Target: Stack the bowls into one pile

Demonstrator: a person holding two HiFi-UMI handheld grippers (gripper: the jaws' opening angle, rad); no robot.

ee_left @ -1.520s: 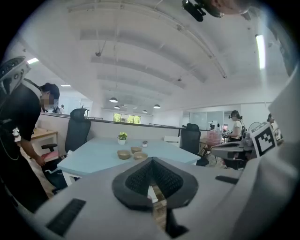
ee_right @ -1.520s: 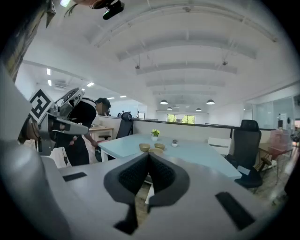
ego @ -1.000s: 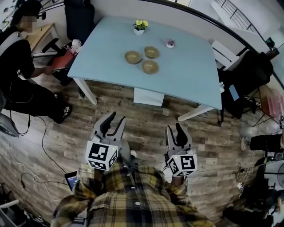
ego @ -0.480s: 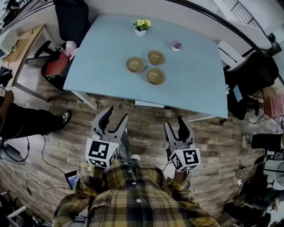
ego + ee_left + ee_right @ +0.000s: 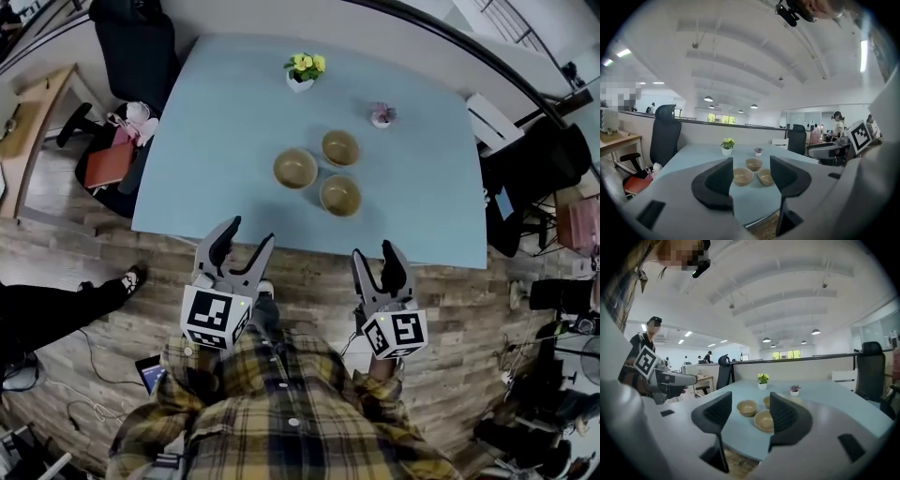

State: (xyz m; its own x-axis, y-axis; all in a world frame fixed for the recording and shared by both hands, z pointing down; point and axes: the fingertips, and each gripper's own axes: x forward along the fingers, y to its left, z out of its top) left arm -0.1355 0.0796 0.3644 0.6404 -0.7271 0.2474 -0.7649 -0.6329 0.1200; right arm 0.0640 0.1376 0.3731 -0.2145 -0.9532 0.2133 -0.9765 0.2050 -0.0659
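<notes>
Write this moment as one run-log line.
stage: pre-grasp | left gripper: jaws just opened, nothing between | right gripper: jaws just opened, nothing between | left bowl, far bowl, near bowl: unstacked on blue table

Three bowls (image 5: pixel 295 169) (unstacked) on blue table (image 5: pixel 230 112).

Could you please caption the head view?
Left gripper and right gripper, jaws just opened wider and empty, face three unstacked bowls on blue table.
</notes>
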